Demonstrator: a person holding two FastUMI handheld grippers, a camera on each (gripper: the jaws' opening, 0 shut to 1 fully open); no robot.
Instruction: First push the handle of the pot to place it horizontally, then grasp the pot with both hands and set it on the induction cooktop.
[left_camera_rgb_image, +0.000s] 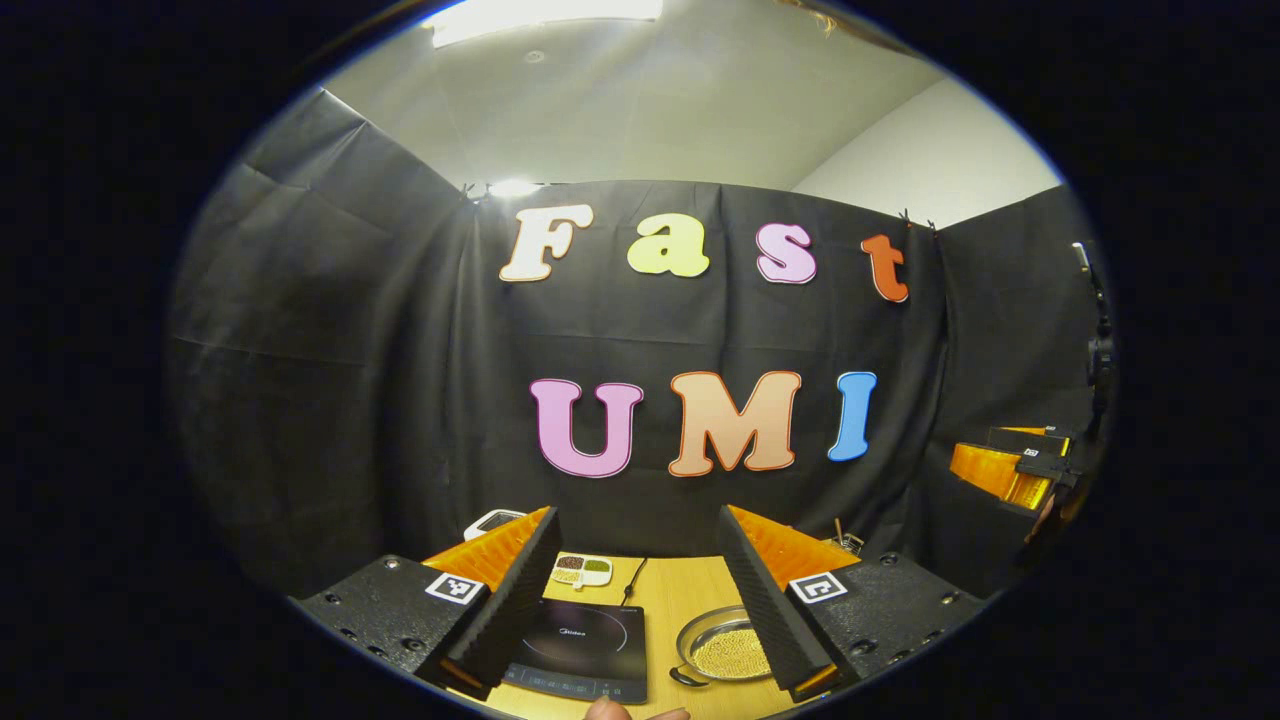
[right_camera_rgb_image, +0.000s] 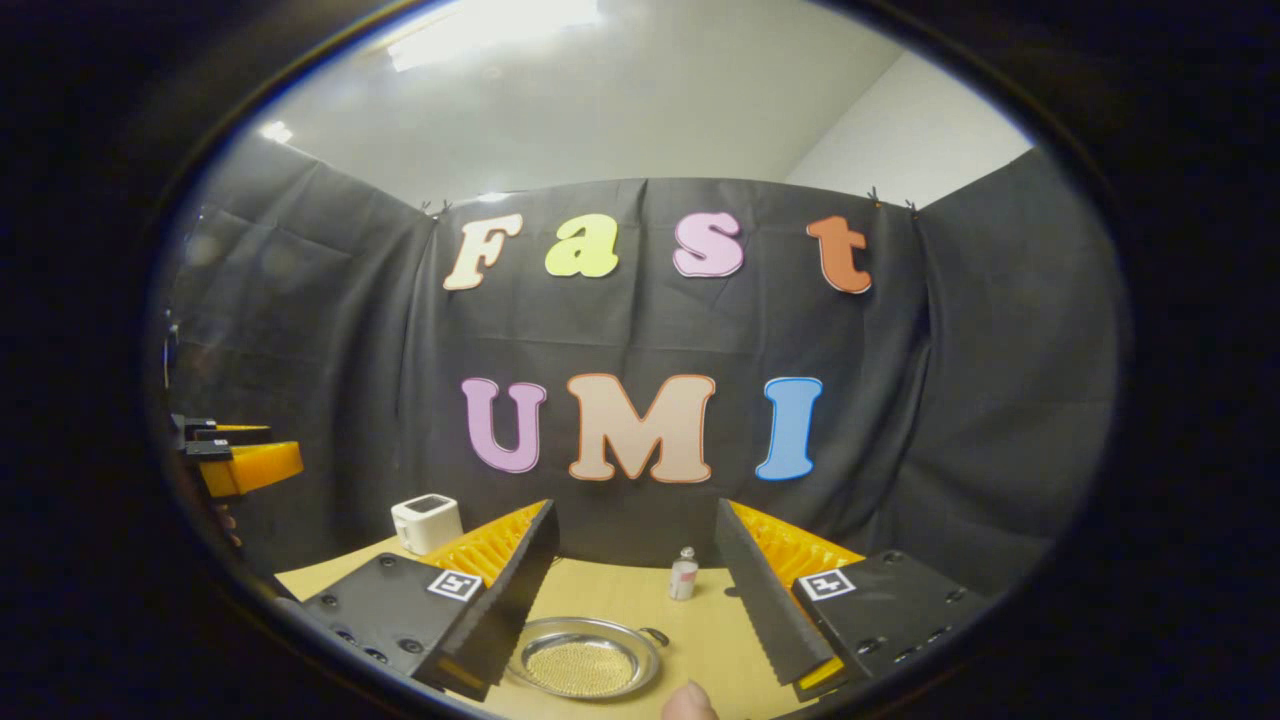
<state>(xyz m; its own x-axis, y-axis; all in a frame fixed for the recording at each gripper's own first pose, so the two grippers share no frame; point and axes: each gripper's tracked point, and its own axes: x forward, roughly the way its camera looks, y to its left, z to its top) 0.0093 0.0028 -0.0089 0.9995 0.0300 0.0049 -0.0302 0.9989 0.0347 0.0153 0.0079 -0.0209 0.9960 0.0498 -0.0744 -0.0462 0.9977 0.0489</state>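
The pot (left_camera_rgb_image: 722, 648) is a shallow silver pan with a grainy yellow inside, standing on the wooden table (left_camera_rgb_image: 682, 592) just right of the black induction cooktop (left_camera_rgb_image: 578, 645). A small dark loop handle (left_camera_rgb_image: 686, 677) sticks out at its near left rim. My left gripper (left_camera_rgb_image: 638, 520) hangs open above the table, framing the cooktop and the pot. In the right gripper view the pot (right_camera_rgb_image: 585, 658) lies low between the fingers, its loop handle (right_camera_rgb_image: 655, 635) at the right rim. My right gripper (right_camera_rgb_image: 635, 510) is open and holds nothing.
A small dish of beans (left_camera_rgb_image: 583, 570) and a white device (left_camera_rgb_image: 495, 520) stand behind the cooktop. A small bottle (right_camera_rgb_image: 684, 575) stands behind the pot, and the white device (right_camera_rgb_image: 427, 522) sits at the table's left. A fingertip (right_camera_rgb_image: 690, 702) shows at the bottom edge.
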